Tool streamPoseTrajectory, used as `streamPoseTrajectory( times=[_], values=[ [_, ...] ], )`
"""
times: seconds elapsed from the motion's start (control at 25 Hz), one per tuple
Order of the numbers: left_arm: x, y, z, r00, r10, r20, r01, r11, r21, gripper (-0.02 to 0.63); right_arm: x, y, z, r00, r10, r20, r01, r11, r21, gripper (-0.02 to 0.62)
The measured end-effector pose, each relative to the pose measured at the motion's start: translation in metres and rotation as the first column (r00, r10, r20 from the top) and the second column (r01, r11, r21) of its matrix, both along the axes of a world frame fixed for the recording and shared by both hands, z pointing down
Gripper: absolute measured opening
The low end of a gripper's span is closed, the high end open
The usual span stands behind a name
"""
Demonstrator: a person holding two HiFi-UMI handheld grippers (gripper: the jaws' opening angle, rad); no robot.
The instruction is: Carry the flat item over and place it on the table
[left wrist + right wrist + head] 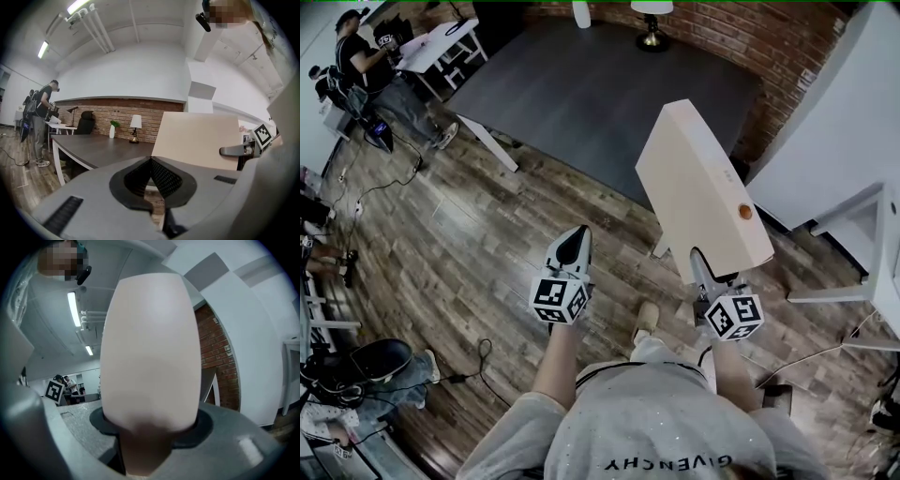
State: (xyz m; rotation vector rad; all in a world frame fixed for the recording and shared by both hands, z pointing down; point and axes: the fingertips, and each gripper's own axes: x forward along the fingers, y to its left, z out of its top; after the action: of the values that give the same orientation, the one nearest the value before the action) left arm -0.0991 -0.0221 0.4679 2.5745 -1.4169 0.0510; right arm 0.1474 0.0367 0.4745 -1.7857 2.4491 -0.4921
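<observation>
The flat item is a pale beige board with a small orange dot on one face. It stands up on edge, tilted, above the wood floor. My right gripper is shut on its lower end. In the right gripper view the board fills the middle and is wedged between the jaws of the right gripper. My left gripper is held level to the left of the board, shut and empty. In the left gripper view the tips of the left gripper meet, with the board to the right. The dark grey table lies ahead.
A lamp and a white vase stand at the table's far edge by the brick wall. A white table stands at the right. A person stands by a white desk at the far left. Cables trail on the floor.
</observation>
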Motion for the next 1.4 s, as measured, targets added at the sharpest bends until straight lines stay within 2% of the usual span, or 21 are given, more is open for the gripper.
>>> streamPoseTrajectory(
  times=[0.36, 0.52, 0.68, 0.92, 1.12, 1.4],
  values=[
    [0.03, -0.053, -0.003, 1.0, -0.015, 0.0, 0.015, 1.0, 0.012, -0.002, 0.019, -0.054, 0.001, 0.999, -0.052, -0.002, 0.052, 0.999, -0.001, 0.27],
    [0.047, -0.065, -0.002, 1.0, -0.01, 0.006, 0.01, 1.0, 0.018, -0.002, 0.034, -0.07, 0.002, 0.998, -0.055, 0.008, 0.055, 0.998, 0.001, 0.272],
    [0.047, -0.071, -0.001, 1.0, -0.021, 0.017, 0.021, 1.0, 0.007, -0.002, 0.041, -0.078, 0.002, 0.998, -0.058, 0.03, 0.058, 0.998, -0.008, 0.272],
    [0.041, -0.076, 0.012, 0.999, -0.034, 0.032, 0.034, 0.999, -0.02, -0.002, 0.038, -0.098, 0.013, 0.996, -0.052, 0.074, 0.055, 0.998, -0.032, 0.273],
    [0.04, -0.091, 0.015, 0.999, -0.014, 0.04, 0.015, 0.999, -0.029, -0.002, 0.029, -0.117, 0.013, 0.995, -0.067, 0.079, 0.07, 0.997, -0.039, 0.273],
    [0.056, -0.13, 0.013, 1.0, 0.015, 0.019, -0.014, 1.0, -0.021, -0.002, 0.025, -0.157, 0.012, 0.99, -0.097, 0.107, 0.104, 0.993, -0.059, 0.273]
  ],
)
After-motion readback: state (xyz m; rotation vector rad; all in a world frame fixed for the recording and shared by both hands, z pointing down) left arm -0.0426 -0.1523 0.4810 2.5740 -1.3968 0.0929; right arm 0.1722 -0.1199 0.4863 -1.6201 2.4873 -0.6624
